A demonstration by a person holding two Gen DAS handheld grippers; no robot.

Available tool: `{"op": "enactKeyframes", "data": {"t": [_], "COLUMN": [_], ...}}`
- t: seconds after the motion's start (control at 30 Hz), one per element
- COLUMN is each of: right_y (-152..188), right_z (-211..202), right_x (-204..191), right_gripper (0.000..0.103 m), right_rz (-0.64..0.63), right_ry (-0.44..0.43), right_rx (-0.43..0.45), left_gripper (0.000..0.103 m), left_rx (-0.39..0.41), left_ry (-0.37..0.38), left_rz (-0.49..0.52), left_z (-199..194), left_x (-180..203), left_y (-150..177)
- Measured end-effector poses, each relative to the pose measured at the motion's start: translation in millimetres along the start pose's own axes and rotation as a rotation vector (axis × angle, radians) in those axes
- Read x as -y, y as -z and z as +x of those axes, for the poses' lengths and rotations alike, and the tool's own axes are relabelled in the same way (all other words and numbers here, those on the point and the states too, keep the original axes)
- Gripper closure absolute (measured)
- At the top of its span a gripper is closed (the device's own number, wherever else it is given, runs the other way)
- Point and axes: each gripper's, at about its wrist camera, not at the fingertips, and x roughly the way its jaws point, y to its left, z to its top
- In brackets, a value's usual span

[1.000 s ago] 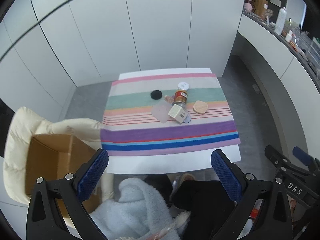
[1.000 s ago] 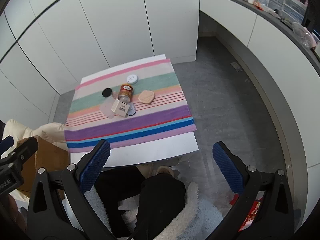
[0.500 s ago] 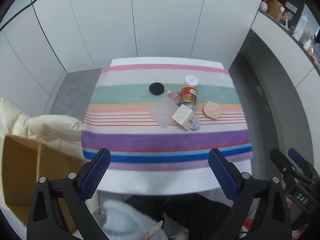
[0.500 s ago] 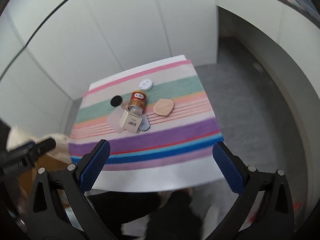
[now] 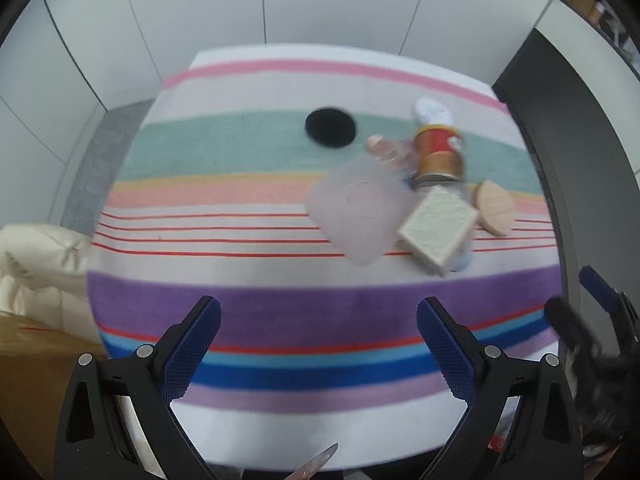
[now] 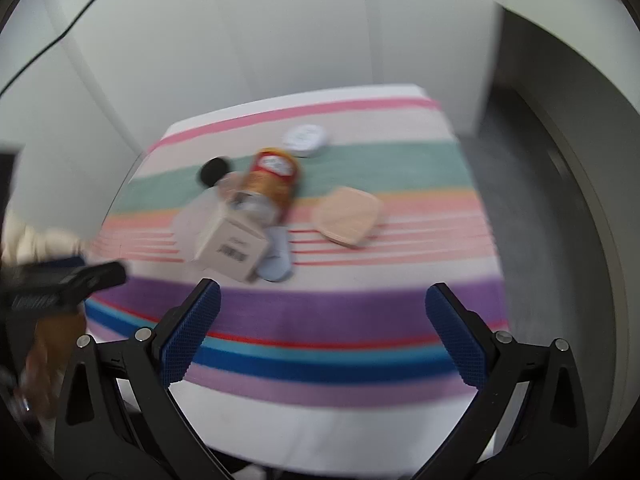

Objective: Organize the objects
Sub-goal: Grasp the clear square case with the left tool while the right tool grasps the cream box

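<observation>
Both grippers, the left gripper (image 5: pixel 318 322) and right gripper (image 6: pixel 322 312), are standing wide apart and empty; the small cream cardboard box (image 6: pixel 234 240) is lying ahead, nearer the right one, leaning on the orange-labelled jar (image 6: pixel 272 182).

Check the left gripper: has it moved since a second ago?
Yes. The left gripper has come forward over the striped cloth; the table edge that lay ahead of its fingertips now sits beneath them.

Matt woven striped cloth (image 5: pixel 256 300), glossy jar (image 5: pixel 438 152)
</observation>
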Motion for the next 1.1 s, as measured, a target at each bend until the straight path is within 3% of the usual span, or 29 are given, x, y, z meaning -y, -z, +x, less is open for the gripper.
{"op": "enactKeyframes", "data": {"t": [0.07, 0.17, 0.27, 0.33, 0.4, 0.57, 0.7, 0.77, 0.83, 0.93, 1.0, 1.1], "right_y": [-3.4, -8.9, -14.7, -17.2, -18.5, -21.3, -16.6, -11.4, -6.6, 1.6, 3.7, 5.7], "right_z": [19.2, 49.5, 69.5, 79.1, 88.9, 83.1, 60.2, 51.4, 42.4, 31.8, 27.9, 29.9], "right_x": [-20.0, -51.3, -71.0, -82.1, -90.8, -67.0, -36.5, -26.4, -17.0, -6.1, -1.4, 0.5], "right_gripper": [0.000, 0.000, 0.000, 0.009, 0.039, 0.044, 0.044, 0.044, 0.044, 0.044, 0.044, 0.044], "right_rz": [-0.108, -0.288, -0.372, -0.405, -0.426, -0.255, -0.118, -0.082, -0.048, -0.009, 0.008, 0.015], "right_ry": [-0.036, -0.012, -0.042, -0.061, -0.041, -0.117, -0.137, -0.139, -0.148, -0.150, -0.150, -0.142], "right_rx": [0.004, -0.003, 0.009, 0.012, 0.009, 0.009, 0.006, 0.004, 0.004, 0.004, -0.002, -0.012], "left_gripper": [0.004, 0.004, 0.004, 0.004, 0.004, 0.004, 0.004, 0.004, 0.004, 0.004, 0.004, 0.006], "left_rx": [-0.012, -0.021, -0.041, -0.047, -0.044, -0.009, -0.021, -0.030, -0.056, -0.132, -0.137, -0.136], "left_ry": [0.022, 0.040, 0.066, 0.081, 0.104, 0.138, 0.154, 0.090, 0.066, 0.031, -0.032, -0.050], "left_rz": [-0.023, -0.047, -0.070, -0.080, -0.084, -0.003, 0.144, 0.282, 0.358, 0.396, 0.416, 0.415], "left_z": [12.3, 25.7, 35.8, 38.2, 39.6, 37.9, 46.4, 53.0, 63.1, 88.5, 100.6, 109.5], "left_x": [-7.8, -17.6, -27.0, -31.2, -32.9, -18.9, 13.5, 38.4, 50.2, 53.6, 55.7, 60.8], "left_y": [-2.0, -3.2, -4.6, -6.0, -8.6, -21.9, -38.9, -45.7, -51.0, -58.8, -60.7, -61.4]}}
